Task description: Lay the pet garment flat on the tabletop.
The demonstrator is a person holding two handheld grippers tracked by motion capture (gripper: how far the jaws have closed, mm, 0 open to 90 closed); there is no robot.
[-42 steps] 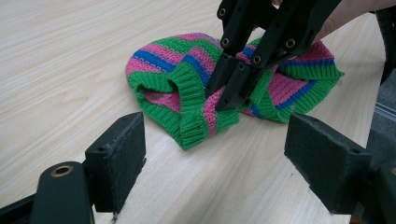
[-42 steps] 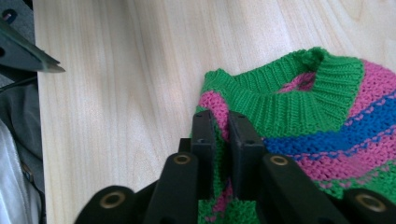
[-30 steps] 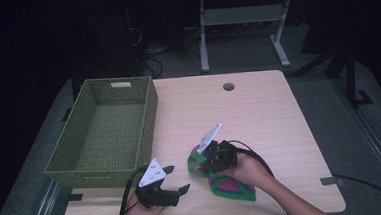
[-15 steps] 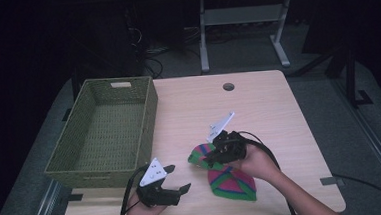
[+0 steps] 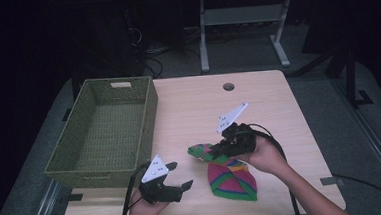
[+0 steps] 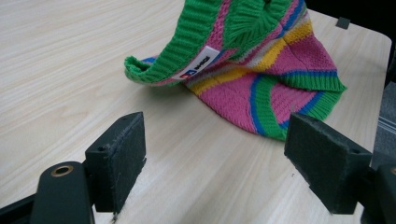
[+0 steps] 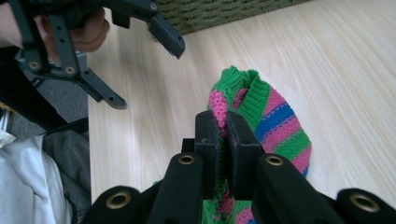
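- Your right gripper (image 5: 220, 147) has its jaws clamped on a fold of the striped knit hat (image 5: 231, 177), pinching the green rim. Most of the hat lies on the counter (image 5: 268, 107) near the front edge, with just the pinched part lifted. If that pinch is only a thin bit of knit, the weight of the rest may pull it free as you raise it.
- In the right gripper view the fabric sits between the pads, close to the tips. Judging by that, a quick swing toward the basket (image 5: 105, 135) could let the hat slide out and drop short of it.
- Your left gripper (image 5: 183, 187) hovers just beside the hat with its jaws wide and nothing in them. Move it in carelessly and a jaw may snag the loose green rim (image 6: 187, 51) or shove the hat sideways against your right grip.
- The knit stretches. Pull the two grippers apart with both gripping and you may drag the hat out of shape or tear a loop.
- The basket stands well apart to the left, its wall high. Carry the hat low and the hanging part may catch on the rim (image 5: 149, 115) and stay draped outside.
- The cable (image 5: 281, 152) trailing from your right gripper lies near the hat and could hook it.
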